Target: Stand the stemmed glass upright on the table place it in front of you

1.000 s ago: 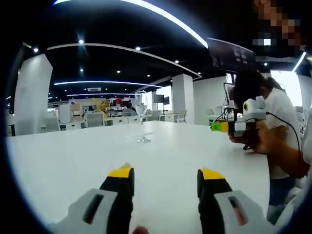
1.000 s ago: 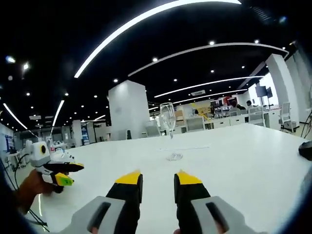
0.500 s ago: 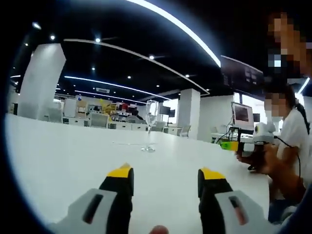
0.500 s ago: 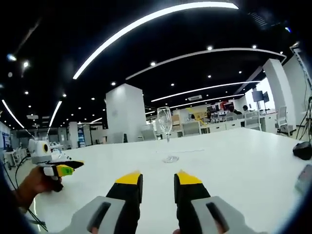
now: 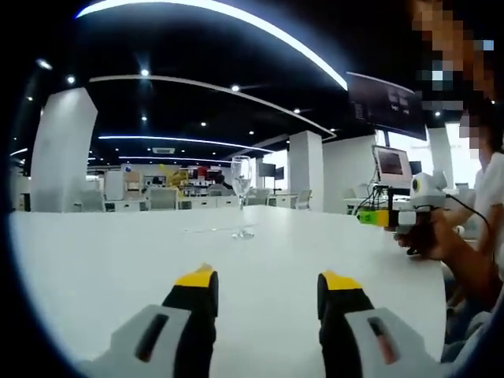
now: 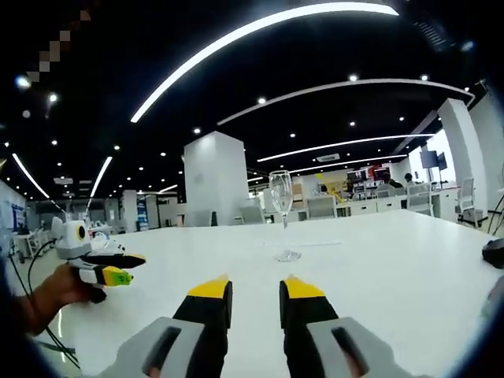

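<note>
A clear stemmed glass (image 5: 241, 178) stands upright on the white table (image 5: 94, 260), well ahead of my left gripper (image 5: 268, 277). That gripper's yellow-tipped jaws are wide apart and hold nothing. In the right gripper view the same glass (image 6: 281, 194) stands upright beyond my right gripper (image 6: 256, 285), whose jaws show a narrower gap with nothing in it. The right gripper (image 5: 379, 216) also enters the left gripper view from the right, held in a hand. The left gripper (image 6: 110, 268) appears at the left of the right gripper view, low over the table.
A person's hand and forearm (image 5: 449, 252) rest at the table's right side. A dark object (image 6: 494, 252) lies on the table at the far right. White pillars (image 6: 213, 181) and desks with chairs stand far behind the table.
Both views have shifted and tilted a little with the hands. The glass still stands upright in the same spot, and both grippers' jaws keep the same gaps.
</note>
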`<state>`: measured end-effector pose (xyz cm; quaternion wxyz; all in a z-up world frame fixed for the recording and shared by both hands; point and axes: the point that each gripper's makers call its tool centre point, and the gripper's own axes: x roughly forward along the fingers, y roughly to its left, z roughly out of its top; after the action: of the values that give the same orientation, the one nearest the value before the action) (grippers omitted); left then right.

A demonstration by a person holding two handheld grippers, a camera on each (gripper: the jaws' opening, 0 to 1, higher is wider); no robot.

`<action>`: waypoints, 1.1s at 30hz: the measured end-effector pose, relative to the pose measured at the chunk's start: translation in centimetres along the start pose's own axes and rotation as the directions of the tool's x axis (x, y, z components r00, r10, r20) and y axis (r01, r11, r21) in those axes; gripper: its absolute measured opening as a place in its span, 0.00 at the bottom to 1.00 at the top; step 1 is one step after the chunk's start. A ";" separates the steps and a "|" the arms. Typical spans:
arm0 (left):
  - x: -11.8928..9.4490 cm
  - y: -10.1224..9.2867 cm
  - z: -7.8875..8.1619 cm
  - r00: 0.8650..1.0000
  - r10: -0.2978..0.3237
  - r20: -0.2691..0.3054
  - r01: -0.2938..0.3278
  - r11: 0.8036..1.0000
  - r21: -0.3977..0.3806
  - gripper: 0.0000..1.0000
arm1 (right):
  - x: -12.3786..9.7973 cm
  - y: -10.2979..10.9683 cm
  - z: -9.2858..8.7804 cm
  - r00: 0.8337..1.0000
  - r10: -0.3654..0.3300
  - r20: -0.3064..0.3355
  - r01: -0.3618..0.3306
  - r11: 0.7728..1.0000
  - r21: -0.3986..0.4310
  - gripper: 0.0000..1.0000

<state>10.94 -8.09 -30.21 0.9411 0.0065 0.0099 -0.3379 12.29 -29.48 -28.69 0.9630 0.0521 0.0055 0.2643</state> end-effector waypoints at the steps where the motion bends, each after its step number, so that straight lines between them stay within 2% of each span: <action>1: 0.0 0.0 -0.1 1.000 0.000 -0.004 0.000 1.000 0.000 0.51 | 0.0 -0.2 0.0 1.000 -0.005 0.001 0.005 1.000 0.005 0.28; 10: 0.1 0.1 -0.7 0.999 -0.006 -0.038 0.005 1.000 -0.014 0.51 | -0.2 -1.1 -0.1 1.000 -0.031 0.004 0.031 0.999 0.042 0.27; 19: 0.4 -0.8 -1.5 0.995 -0.039 -0.089 0.041 0.999 0.027 0.51 | 0.4 -0.4 0.0 1.000 0.016 0.005 -0.016 0.998 0.063 0.26; 22: 0.4 -0.6 -1.3 0.996 -0.037 -0.078 0.039 0.999 0.021 0.51 | 0.6 0.0 -0.1 0.999 0.032 0.000 -0.032 0.998 0.058 0.25; 25: 0.3 -0.5 -1.1 0.997 -0.039 -0.070 0.040 0.999 0.015 0.51 | 0.5 0.8 0.2 0.999 0.048 0.006 -0.048 0.999 0.017 0.25; 26: 0.3 -0.5 -0.7 0.998 -0.033 -0.045 0.034 0.999 0.011 0.51 | 0.4 0.8 0.3 0.999 0.047 0.012 -0.047 0.999 0.011 0.25; 27: 0.3 -0.4 -0.7 0.998 -0.033 -0.047 0.034 0.999 0.012 0.51 | 0.4 0.7 0.4 0.999 0.046 0.014 -0.046 0.999 0.009 0.25; 33: 0.3 -0.1 0.2 0.999 -0.032 0.002 0.032 0.998 -0.057 0.54 | 0.2 0.1 0.7 0.998 0.046 0.034 -0.047 0.998 0.045 0.25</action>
<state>11.11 -8.41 -30.00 0.9354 -0.0206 0.0194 -0.3524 12.46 -29.38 -28.01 0.9551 0.0786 -0.0054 0.2856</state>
